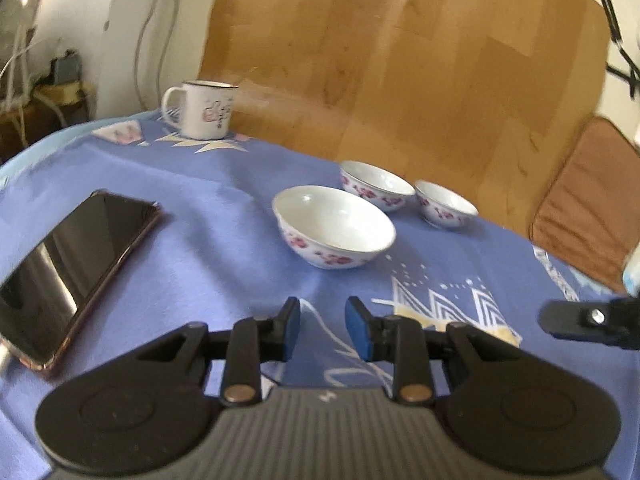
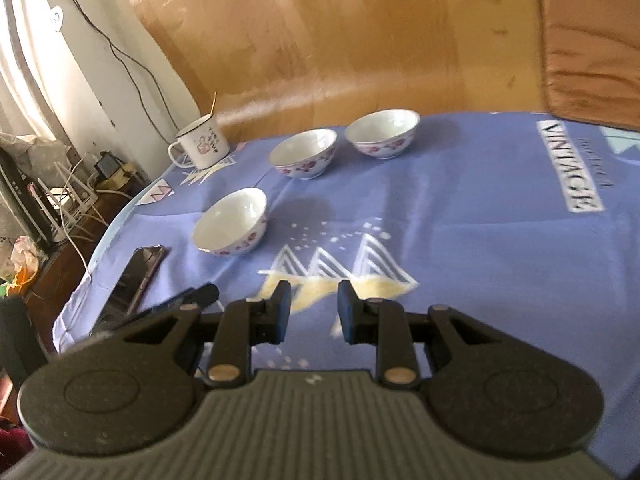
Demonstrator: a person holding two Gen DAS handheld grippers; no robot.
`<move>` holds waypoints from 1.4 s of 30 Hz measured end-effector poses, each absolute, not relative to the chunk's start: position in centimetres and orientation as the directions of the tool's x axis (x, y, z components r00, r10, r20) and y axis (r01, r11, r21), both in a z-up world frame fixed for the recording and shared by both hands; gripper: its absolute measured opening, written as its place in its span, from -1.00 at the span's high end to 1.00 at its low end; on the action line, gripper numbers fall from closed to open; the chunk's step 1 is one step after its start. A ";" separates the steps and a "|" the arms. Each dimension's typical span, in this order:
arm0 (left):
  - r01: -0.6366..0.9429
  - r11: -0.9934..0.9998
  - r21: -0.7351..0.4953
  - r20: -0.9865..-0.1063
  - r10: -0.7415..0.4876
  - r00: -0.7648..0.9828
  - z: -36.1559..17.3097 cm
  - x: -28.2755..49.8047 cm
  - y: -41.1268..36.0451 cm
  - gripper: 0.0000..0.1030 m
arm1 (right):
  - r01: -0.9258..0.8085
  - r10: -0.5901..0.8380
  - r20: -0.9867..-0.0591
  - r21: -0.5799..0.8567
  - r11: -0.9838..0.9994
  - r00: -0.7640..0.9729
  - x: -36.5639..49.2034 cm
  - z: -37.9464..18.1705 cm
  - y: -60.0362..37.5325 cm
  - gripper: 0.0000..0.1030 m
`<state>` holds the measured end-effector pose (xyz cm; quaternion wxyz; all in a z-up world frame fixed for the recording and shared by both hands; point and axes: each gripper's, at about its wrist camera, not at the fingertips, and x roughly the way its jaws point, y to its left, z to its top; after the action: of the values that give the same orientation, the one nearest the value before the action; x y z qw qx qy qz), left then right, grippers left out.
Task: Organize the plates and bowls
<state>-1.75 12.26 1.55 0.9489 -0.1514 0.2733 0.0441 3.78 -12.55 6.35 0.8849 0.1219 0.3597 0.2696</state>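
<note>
The left gripper (image 1: pixel 322 328) hovers low over the blue tablecloth (image 1: pixel 208 216) with its blue-padded fingers (image 1: pixel 294 330) parted and nothing between them; it points toward the nearest bowl (image 1: pixel 334 226), which sits a little ahead on bare cloth. Just left of this gripper a dark phone (image 1: pixel 76 276) lies flat, screen up, its long axis running from the near left toward the table's middle. At the right edge of the left wrist view the tip of the right gripper (image 1: pixel 580 322) shows, level with the left one and apart from it. Beyond the nearest bowl stand a second bowl (image 1: pixel 376 185) and a third bowl (image 1: pixel 445 205), close together but not clearly touching; all three are upright, mouths up, white inside with purple flowers outside. A white mug (image 1: pixel 204 110) stands upright at the far left edge of the table, handle turned left, well apart from the bowls. In the right wrist view the right gripper is also held low over the cloth with its fingers (image 2: pixel 282 312) spread and empty, aimed across the printed triangles toward the bowls. A stick-like handle rises from the mug there. A wooden panel (image 1: pixel 400 60) stands behind the table.
</note>
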 end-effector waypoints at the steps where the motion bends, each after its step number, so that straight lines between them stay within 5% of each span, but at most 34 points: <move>1: -0.167 0.944 -0.284 -0.528 -0.009 0.849 1.4 -1.8 12.6 0.49 | -0.391 0.569 -0.573 0.414 0.822 0.590 4.2 6.4 -12.1 0.44; 15: -0.173 0.900 -0.401 -0.490 -0.051 0.870 1.0 -2.3 14.4 0.49 | -0.405 0.592 -0.642 0.434 0.805 0.487 12.4 5.9 -4.7 0.45; 19: -0.181 0.895 -0.408 -0.489 -0.047 0.871 1.0 -2.4 14.5 0.49 | -0.395 0.569 -0.680 0.417 0.819 0.463 14.0 4.8 -3.2 0.84; 24: -0.161 0.856 -0.491 -0.455 -0.094 0.886 1.0 -2.9 16.0 0.10 | -0.356 0.595 -0.672 0.478 0.803 0.441 13.8 4.5 -4.7 0.90; 29: -0.167 0.851 -0.498 -0.456 -0.093 0.885 2.1 -3.0 15.7 0.10 | -0.377 0.594 -0.662 0.460 0.804 0.458 11.1 5.2 -7.7 0.88; 32: -0.149 0.873 -0.464 -0.490 -0.112 0.865 2.7 -1.9 14.1 0.23 | -0.377 0.615 -0.657 0.487 0.788 0.436 9.9 4.9 -9.5 0.88; 33: -0.142 0.880 -0.453 -0.502 -0.120 0.856 2.8 -1.5 13.4 0.54 | -0.375 0.619 -0.652 0.494 0.785 0.437 9.5 4.9 -10.2 0.88; 35: -0.114 0.892 -0.437 -0.547 -0.162 0.821 2.7 -0.4 11.9 0.86 | -0.358 0.626 -0.642 0.513 0.780 0.443 8.8 4.7 -11.9 0.86; 42: 0.033 0.905 -0.424 -0.573 -0.297 0.764 3.5 2.5 4.5 0.87 | -0.273 0.566 -0.626 0.505 0.819 0.537 7.5 4.7 -19.3 0.86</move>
<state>2.50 4.52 3.49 0.9179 -0.1987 0.3314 -0.0899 7.50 -19.32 4.73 0.8588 0.1765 0.4144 0.2441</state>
